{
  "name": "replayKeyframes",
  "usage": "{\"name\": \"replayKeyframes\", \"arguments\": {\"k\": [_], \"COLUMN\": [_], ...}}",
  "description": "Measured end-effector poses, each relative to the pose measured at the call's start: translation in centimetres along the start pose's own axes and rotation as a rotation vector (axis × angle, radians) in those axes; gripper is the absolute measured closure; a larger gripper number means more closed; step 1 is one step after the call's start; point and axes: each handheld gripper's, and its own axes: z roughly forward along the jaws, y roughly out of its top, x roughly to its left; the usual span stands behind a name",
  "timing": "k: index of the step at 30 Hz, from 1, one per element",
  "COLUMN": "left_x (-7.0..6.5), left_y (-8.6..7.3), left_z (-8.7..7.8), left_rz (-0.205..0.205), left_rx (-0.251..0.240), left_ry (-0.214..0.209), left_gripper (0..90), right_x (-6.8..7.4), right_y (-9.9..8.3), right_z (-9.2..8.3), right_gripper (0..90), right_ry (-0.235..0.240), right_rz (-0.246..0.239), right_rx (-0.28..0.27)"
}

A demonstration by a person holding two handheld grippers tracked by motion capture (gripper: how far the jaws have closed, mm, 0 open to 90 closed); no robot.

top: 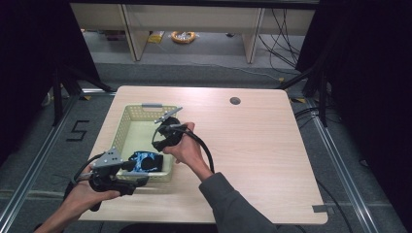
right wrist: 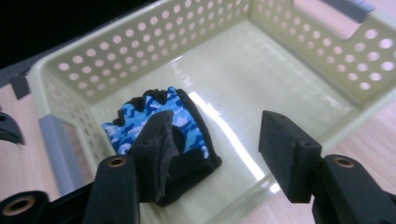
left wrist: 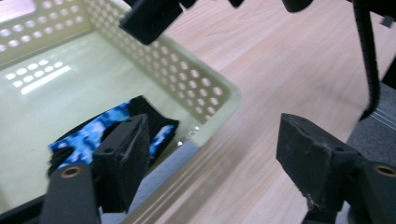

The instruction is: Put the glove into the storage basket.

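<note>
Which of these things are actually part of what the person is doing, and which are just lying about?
Part of the job:
- blue camouflage glove, lying in the basket
- pale perforated basket
- left tongs and right tongs, both open and empty

Just lying about:
- wooden table
- round hole in the tabletop
- yellow coil on the floor behind

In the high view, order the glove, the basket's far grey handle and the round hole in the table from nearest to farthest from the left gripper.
1. Glove, just right of the left gripper, in the basket's near end.
2. Grey handle, on the basket's far rim.
3. Round hole, far right on the table.
</note>
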Motion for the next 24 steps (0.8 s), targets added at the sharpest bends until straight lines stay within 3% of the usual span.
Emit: {"name": "replayKeyframes", "arguments": {"k": [1,2,3,7,8,9,10,12,13,15,16,17,21,24], "left_x": [0.0,-0.5,-1.1,-1.9,-2.6,-2.9,-3.2,-3.7,-4.3,-4.7,-5.3,-5.3,-6.2,-6.3], "left_y": [0.0,0.0,0.1,0.2,0.2,0.3,0.3,0.3,0.3,0.3,0.1,0.1,-0.4,-0.5], "left_z": [0.0,0.1,0.4,0.9,1.2,1.4,1.5,1.7,2.1,2.4,2.7,2.7,3.6,4.0], "left_rz": [0.000,-0.004,-0.004,0.002,0.023,0.037,0.052,0.059,0.042,0.035,0.041,0.041,0.092,0.087], "left_rx": [0.000,-0.003,-0.005,-0.019,-0.024,-0.029,-0.021,-0.032,-0.048,-0.053,-0.053,-0.053,-0.025,-0.037], "left_ry": [0.000,-0.007,-0.012,-0.040,-0.053,-0.055,-0.051,-0.061,-0.081,-0.093,-0.109,-0.109,-0.117,-0.132], "left_gripper": [23.3,22.4,20.4,15.6,15.5,15.5,15.4,15.4,15.4,15.4,15.4,15.4,15.9,16.4], "right_x": [0.0,0.0,-0.2,-0.5,-0.4,-0.5,-0.4,-0.6,-0.8,-1.0,-1.2,-1.6,-2.1,-2.4], "right_y": [0.0,-0.5,-0.8,-1.8,-2.5,-2.9,-3.3,-3.7,-4.8,-5.1,-6.2,-6.6,-8.4,-9.7], "right_z": [0.0,-1.0,-1.4,-2.6,-3.8,-3.8,-4.5,-4.9,-5.6,-6.0,-6.7,-7.2,-8.5,-9.3], "right_gripper": [44.1,43.1,42.6,40.5,39.5,39.2,38.6,38.1,36.9,36.7,35.3,35.0,34.3,34.2], "right_ry": [0.000,-0.006,-0.014,-0.017,-0.004,-0.014,-0.004,-0.004,-0.001,-0.001,-0.002,-0.004,-0.009,-0.014], "right_rz": [0.000,0.041,0.004,-0.021,0.030,0.014,0.038,0.034,0.026,0.014,0.034,0.018,0.049,0.069], "right_rx": [0.000,-0.003,-0.025,-0.062,-0.033,-0.062,-0.042,-0.045,-0.082,-0.073,-0.096,-0.093,-0.119,-0.132]}}
